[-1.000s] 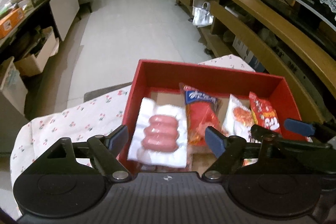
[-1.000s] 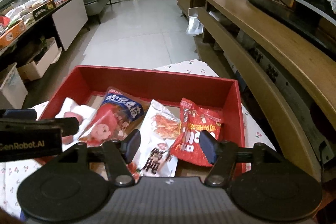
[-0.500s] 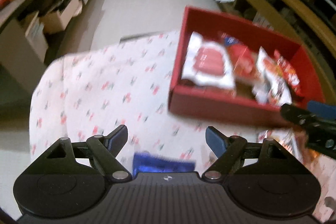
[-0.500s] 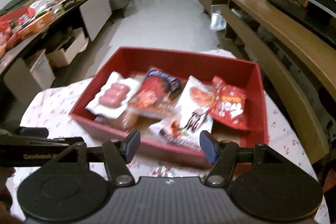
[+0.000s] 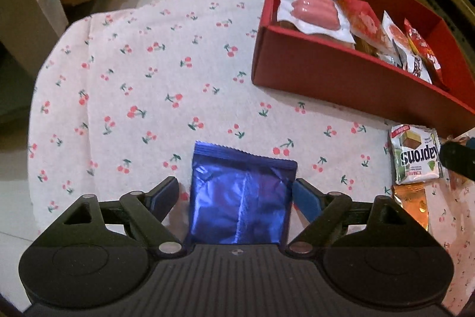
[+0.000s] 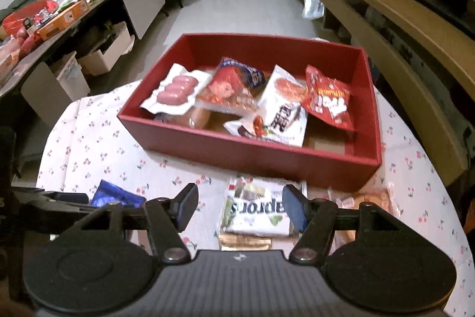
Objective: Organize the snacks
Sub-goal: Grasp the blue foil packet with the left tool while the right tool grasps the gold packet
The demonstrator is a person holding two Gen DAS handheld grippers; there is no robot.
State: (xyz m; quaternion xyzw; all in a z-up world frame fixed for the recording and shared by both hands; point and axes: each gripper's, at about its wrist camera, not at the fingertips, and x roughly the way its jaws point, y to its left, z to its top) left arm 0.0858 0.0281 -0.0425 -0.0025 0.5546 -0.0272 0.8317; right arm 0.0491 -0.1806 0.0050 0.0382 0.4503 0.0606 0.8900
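Observation:
A red box (image 5: 341, 76) (image 6: 267, 150) sits on the cherry-print tablecloth (image 5: 154, 85) and holds a sausage pack (image 6: 175, 92) and several snack bags. My left gripper (image 5: 237, 193) is open, its fingers on either side of a blue foil packet (image 5: 240, 198) lying on the cloth. That packet also shows in the right wrist view (image 6: 115, 195). My right gripper (image 6: 240, 205) is open above a white and green Kaprons packet (image 6: 255, 211), which also shows in the left wrist view (image 5: 415, 152). A gold packet (image 5: 411, 204) lies under it.
A pale orange packet (image 6: 371, 198) lies right of the Kaprons packet. A wooden shelf unit (image 6: 400, 20) runs along the right. A cluttered dark counter (image 6: 59, 11) and cardboard boxes (image 6: 104, 55) stand at the left.
Both grippers have pulled back from above the red box toward the near side of the table. The left gripper has come down around the blue packet, and the right one over the Kaprons packet.

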